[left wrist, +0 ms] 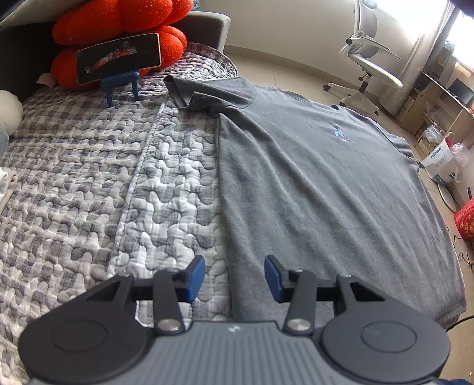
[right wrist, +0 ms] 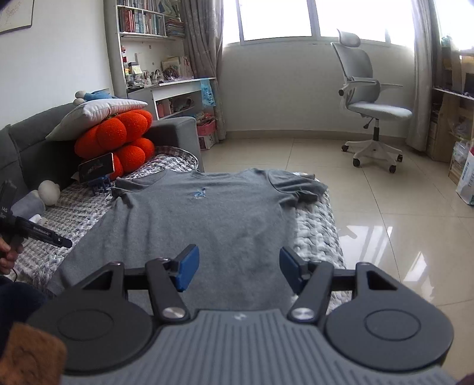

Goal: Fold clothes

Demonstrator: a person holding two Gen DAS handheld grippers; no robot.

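A grey T-shirt (left wrist: pixel 326 183) lies spread flat, front up, on a quilted bed cover (left wrist: pixel 103 192), with a small blue emblem on the chest. One sleeve is bunched near its far left corner. My left gripper (left wrist: pixel 234 266) hovers open over the shirt's left side edge near the hem, nothing between its blue pads. In the right wrist view the T-shirt (right wrist: pixel 207 219) runs away from me, collar far. My right gripper (right wrist: pixel 235 257) stands open above the hem's right part, its jaws wide and empty. A hand (right wrist: pixel 6 256) at the left edge grips a black tool.
An orange cushion (left wrist: pixel 124 26) and a phone on a blue stand (left wrist: pixel 118 59) sit at the bed's far end against a grey sofa back (right wrist: pixel 26 148). A white office chair (right wrist: pixel 373 109) stands on the tiled floor (right wrist: pixel 400 222) to the right. Bags and shelves line the right wall.
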